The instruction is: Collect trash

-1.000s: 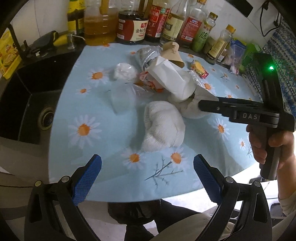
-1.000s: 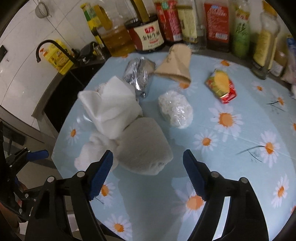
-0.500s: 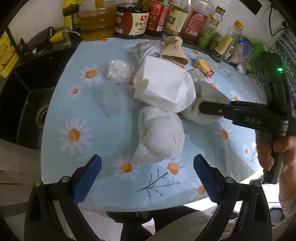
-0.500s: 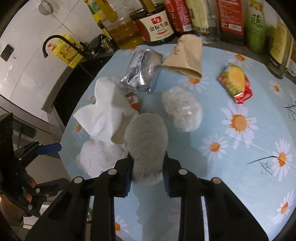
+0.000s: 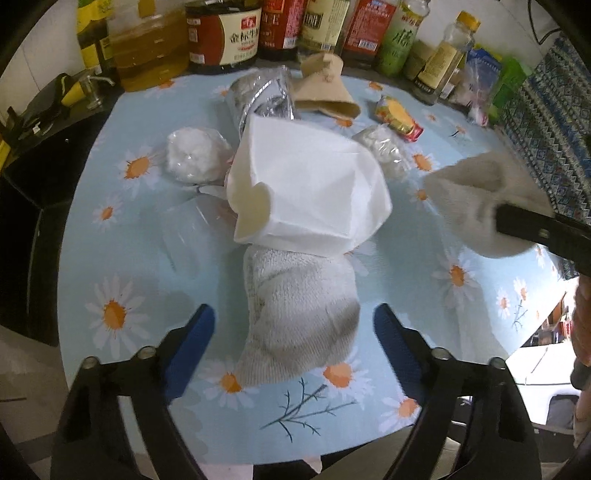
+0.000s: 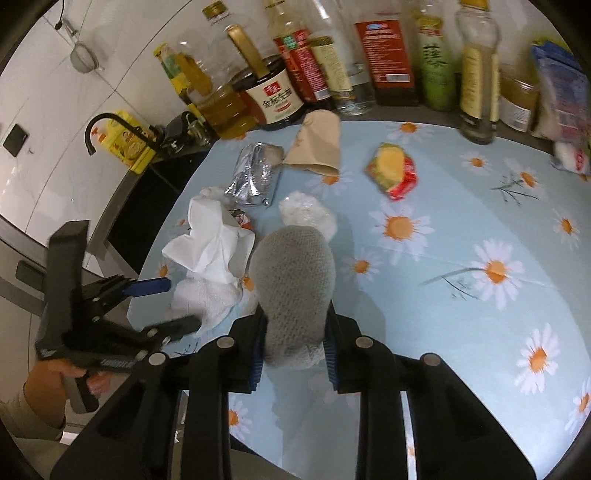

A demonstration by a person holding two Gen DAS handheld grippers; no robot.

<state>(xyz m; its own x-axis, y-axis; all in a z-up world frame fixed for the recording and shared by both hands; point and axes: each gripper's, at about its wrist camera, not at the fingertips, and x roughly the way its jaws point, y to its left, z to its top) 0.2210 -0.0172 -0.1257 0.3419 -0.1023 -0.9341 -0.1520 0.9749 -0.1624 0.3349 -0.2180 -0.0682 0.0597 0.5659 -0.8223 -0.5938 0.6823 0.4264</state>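
My right gripper is shut on a grey sock and holds it above the table; the sock also shows in the left wrist view. My left gripper is open, its blue pads either side of a white sock lying on the daisy tablecloth. A crumpled white tissue lies just beyond the white sock. Further back lie a silver foil wrapper, a brown paper cone, a yellow-red snack packet and two clear plastic wads.
Oil and sauce bottles line the table's far edge. A dark sink with a black tap is to the left. A patterned cloth hangs at the right.
My right gripper has shut on the grey sock and lifted it off the table to the right. My left gripper has moved forward until its pads flank the white sock.
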